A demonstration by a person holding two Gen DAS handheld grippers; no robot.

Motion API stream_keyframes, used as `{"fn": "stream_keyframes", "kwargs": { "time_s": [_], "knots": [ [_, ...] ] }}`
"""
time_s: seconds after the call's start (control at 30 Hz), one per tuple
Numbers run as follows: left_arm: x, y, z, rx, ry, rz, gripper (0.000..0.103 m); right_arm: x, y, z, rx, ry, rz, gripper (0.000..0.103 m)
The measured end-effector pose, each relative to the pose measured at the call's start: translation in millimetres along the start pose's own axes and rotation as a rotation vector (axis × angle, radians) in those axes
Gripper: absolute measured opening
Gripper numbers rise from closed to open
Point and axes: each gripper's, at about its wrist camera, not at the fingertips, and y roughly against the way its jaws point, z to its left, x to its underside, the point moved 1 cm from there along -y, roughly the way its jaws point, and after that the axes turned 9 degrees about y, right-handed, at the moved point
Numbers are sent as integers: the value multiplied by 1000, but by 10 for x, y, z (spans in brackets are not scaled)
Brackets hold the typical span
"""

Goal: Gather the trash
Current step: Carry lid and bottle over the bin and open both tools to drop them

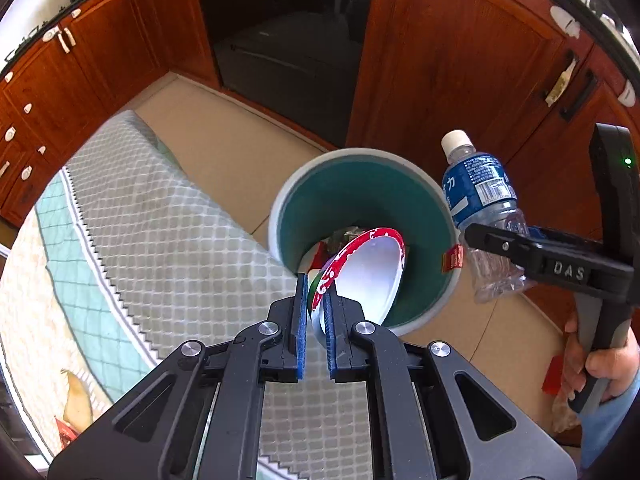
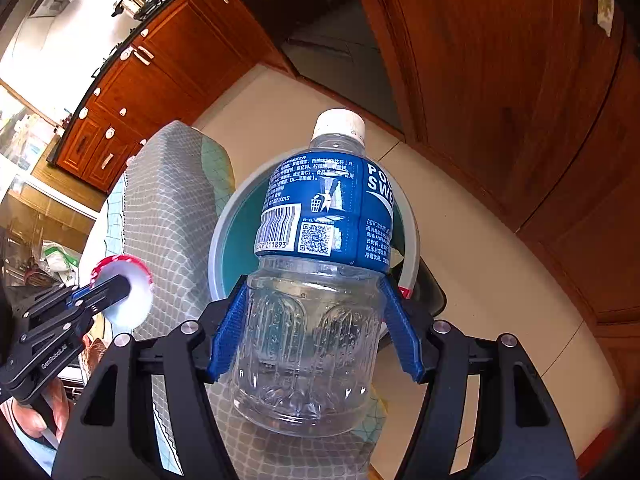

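My left gripper (image 1: 316, 292) is shut on the edge of a white paper bowl with a red patterned rim (image 1: 372, 268). The bowl hangs tilted over the mouth of a round bin (image 1: 352, 156), grey outside and teal inside, with some trash at its bottom. My right gripper (image 2: 312, 288) is shut on the lower body of a clear plastic bottle (image 2: 320, 216) with a blue label and a white cap. In the left wrist view the bottle (image 1: 480, 188) hovers upright just right of the bin's rim. In the right wrist view, the bin (image 2: 240, 236) shows behind the bottle and the left gripper (image 2: 116, 286) with the bowl (image 2: 128, 300) is at the left.
A table under a quilted grey-and-teal cloth (image 1: 160, 220) stands left of the bin, a peel-like scrap (image 1: 78, 400) on it. Wooden cabinets (image 1: 460, 60) and a dark appliance (image 1: 288, 48) ring the tiled floor (image 1: 224, 136). A red scrap (image 1: 554, 372) lies on the floor near a hand.
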Motion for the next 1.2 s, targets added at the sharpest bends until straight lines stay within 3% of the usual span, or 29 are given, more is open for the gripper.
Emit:
{"fn": "stream_keyframes", "kwargs": {
  "time_s": [0.17,0.23,0.3,0.47,0.63,0.8,0.83,0.9,1.2],
  "knots": [
    [-95,-313,-126,-16,-3,48,13,-19,-121,-4,-8,13,19,62],
    [-109,-387,-138,-24,3,56,38,-20,-153,14,-11,18,28,62],
    [-98,-402,-133,-49,2,36,51,-37,-189,6,-11,26,34,62],
    [-66,-400,-66,-34,15,47,55,-67,-292,18,-11,32,49,62],
    [71,-259,48,-21,27,44,73,-59,-388,35,-10,43,65,62],
    [152,-112,108,9,57,35,82,-83,-486,85,-13,57,80,62],
    [164,-85,123,12,62,32,87,-93,-489,88,-16,58,75,64],
    [194,-24,148,19,71,25,92,-101,-480,120,-25,53,65,80],
    [387,165,219,41,78,20,97,-62,-405,175,1,32,69,86]
  ]
}}
